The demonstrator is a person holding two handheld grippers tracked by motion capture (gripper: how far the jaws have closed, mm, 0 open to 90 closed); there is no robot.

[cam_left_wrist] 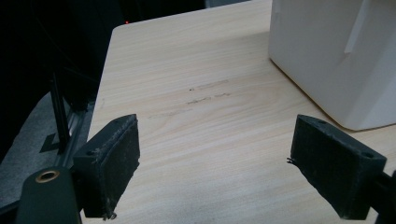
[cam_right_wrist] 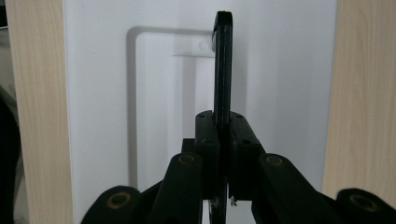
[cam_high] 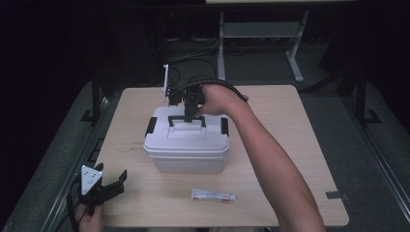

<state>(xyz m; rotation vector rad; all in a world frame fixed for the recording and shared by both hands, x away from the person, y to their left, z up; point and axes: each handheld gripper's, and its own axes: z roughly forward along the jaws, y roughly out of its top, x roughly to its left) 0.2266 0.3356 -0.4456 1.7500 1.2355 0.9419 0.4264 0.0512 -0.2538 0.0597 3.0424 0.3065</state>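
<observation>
My right hand-held gripper point(cam_high: 192, 110) sits just above the middle of the high view, reaching down onto the lid of the white box point(cam_high: 186, 145), which stands at the centre of the tabletop point(cam_high: 290, 125). Its jaws are clenched on the box's black handle point(cam_high: 186, 119); in the right gripper view the handle point(cam_right_wrist: 222, 70) runs as a thin upright bar up the middle of the frame, pinched between my two pads at point(cam_right_wrist: 222, 140), with the white lid point(cam_right_wrist: 154, 93) behind it and strips of wood grain at both edges. The handle stands raised off the lid, not lying flat. My right forearm point(cam_high: 275, 169) crosses the frame from the lower right up to the box. My left hand-held gripper point(cam_high: 113, 186) rests at the lower left of the high view, near the tabletop's front corner and well apart from the box, its jaws released and holding nothing. In the left gripper view the two jaws stand wide at the bottom of the frame around point(cam_left_wrist: 215, 163), bare wood between them, and a corner of the box point(cam_left_wrist: 336, 60) fills the upper right. A small white tube point(cam_high: 212, 195) lies on the tabletop just in front of the box, lower centre of the high view, touched by neither gripper.
</observation>
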